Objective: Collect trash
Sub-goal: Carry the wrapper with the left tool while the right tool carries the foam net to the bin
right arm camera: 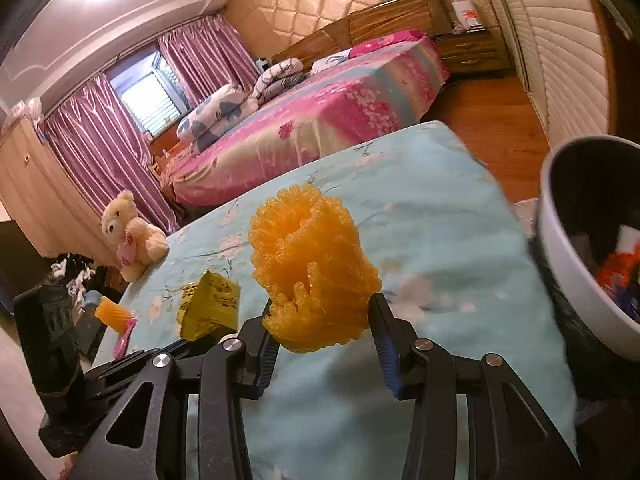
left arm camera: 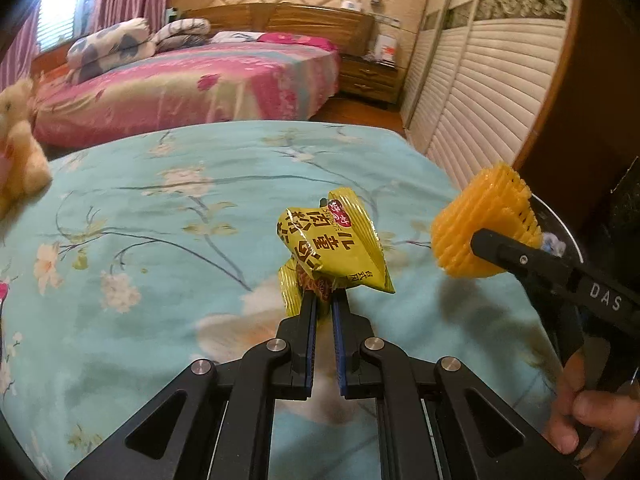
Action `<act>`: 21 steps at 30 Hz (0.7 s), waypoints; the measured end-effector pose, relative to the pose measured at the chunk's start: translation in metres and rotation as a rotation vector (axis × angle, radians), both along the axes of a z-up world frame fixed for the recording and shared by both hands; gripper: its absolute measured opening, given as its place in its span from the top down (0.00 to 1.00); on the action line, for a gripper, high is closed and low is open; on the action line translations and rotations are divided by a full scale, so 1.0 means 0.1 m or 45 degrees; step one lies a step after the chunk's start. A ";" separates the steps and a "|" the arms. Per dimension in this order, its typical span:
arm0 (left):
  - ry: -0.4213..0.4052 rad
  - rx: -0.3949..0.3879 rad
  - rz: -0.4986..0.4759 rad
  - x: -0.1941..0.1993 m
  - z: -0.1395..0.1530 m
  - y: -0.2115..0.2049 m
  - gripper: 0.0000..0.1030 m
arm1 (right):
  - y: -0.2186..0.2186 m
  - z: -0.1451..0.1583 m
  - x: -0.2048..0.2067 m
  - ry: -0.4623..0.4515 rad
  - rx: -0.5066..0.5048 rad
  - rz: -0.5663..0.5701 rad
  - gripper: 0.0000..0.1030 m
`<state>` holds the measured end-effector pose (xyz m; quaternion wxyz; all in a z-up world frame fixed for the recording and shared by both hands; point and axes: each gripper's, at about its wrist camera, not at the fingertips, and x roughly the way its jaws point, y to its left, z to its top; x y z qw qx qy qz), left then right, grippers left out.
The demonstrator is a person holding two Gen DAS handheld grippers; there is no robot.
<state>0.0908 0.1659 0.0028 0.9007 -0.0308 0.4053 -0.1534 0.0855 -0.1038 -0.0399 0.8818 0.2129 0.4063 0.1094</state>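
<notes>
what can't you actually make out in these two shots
- Trash bin, right wrist view: cut off by the right edge; its contents are blurred, only orange and blue scraps show.
- Yellow snack wrapper, left wrist view: its lower end is hidden between the left tool fingers.
- Orange foam net, right wrist view: the far side is hidden by its own bulk, held in the right tool.

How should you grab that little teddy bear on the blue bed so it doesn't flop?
Grip the teddy bear around its body, below the head, coming from its open side over the blue bedspread. It sits upright at the bed's edge, and the torso looks like the narrowest soft part, so two fingers could likely close on it there.
</notes>
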 end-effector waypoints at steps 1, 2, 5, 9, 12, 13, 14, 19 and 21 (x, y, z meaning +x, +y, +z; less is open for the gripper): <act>-0.002 0.002 -0.008 -0.03 0.01 -0.03 0.94 | -0.03 0.01 -0.05 -0.004 0.000 -0.007 0.58; -0.005 0.007 -0.016 -0.04 0.03 -0.05 0.94 | -0.06 0.02 -0.09 -0.006 0.003 -0.013 0.58; -0.016 0.032 -0.040 -0.14 0.07 -0.17 0.94 | -0.14 0.03 -0.19 -0.005 0.018 -0.035 0.58; -0.024 0.057 -0.065 -0.17 0.07 -0.25 0.94 | -0.21 0.03 -0.27 -0.009 0.022 -0.046 0.58; -0.016 0.066 -0.080 -0.14 0.04 -0.37 0.94 | -0.25 0.01 -0.29 -0.003 0.021 -0.058 0.58; -0.012 0.065 -0.085 -0.13 0.03 -0.39 0.94 | -0.28 0.00 -0.29 -0.001 0.022 -0.064 0.58; -0.011 0.067 -0.087 -0.12 0.03 -0.45 0.94 | -0.29 0.00 -0.29 0.002 0.023 -0.072 0.58; -0.005 0.070 -0.111 -0.04 0.00 -0.58 0.94 | -0.41 0.00 -0.33 0.003 0.017 -0.106 0.58; 0.000 0.067 -0.122 0.00 -0.01 -0.62 0.94 | -0.45 0.01 -0.35 -0.001 0.012 -0.119 0.58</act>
